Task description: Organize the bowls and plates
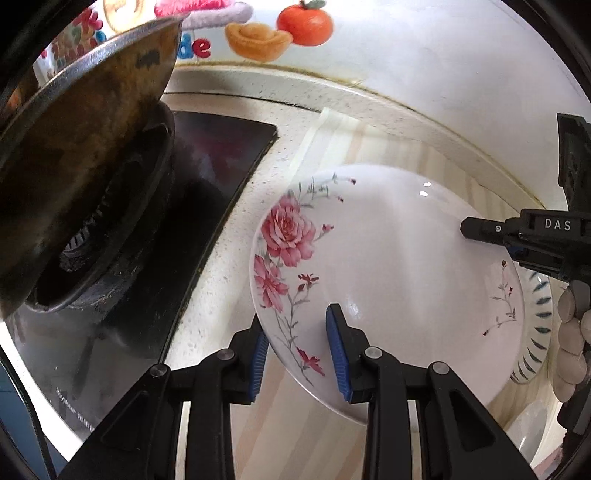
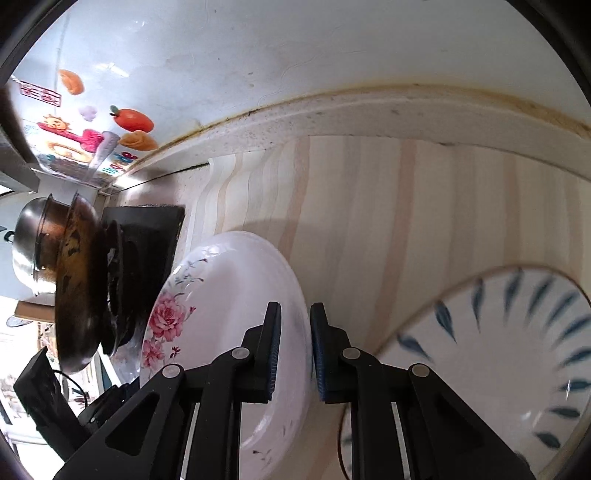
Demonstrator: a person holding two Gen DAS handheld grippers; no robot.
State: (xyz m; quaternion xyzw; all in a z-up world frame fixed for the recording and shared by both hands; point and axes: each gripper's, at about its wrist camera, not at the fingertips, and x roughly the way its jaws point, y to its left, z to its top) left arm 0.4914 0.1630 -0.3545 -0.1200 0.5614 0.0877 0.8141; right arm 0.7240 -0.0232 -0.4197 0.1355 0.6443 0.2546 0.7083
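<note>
The rose-patterned plate (image 1: 388, 266) lies over the pale wood-grain mat (image 2: 388, 206) on the bench (image 1: 236, 206), just right of the gas hob (image 1: 207, 177) that carries a blackened wok (image 1: 81, 155). The left gripper (image 1: 297, 354) straddles the plate's near rim, its jaws spread and not pressing it. The right gripper (image 2: 295, 347) straddles the opposite rim, jaws narrowly parted. A blue-leaf bowl (image 2: 498, 350) sits beyond the plate's right edge, partly under it.

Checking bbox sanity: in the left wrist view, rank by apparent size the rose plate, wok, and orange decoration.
1. Wok and rose plate: look alike in extent, and the wok sits nearer the camera and is cropped, so unranked.
2. Orange decoration: clearly smallest.
</note>
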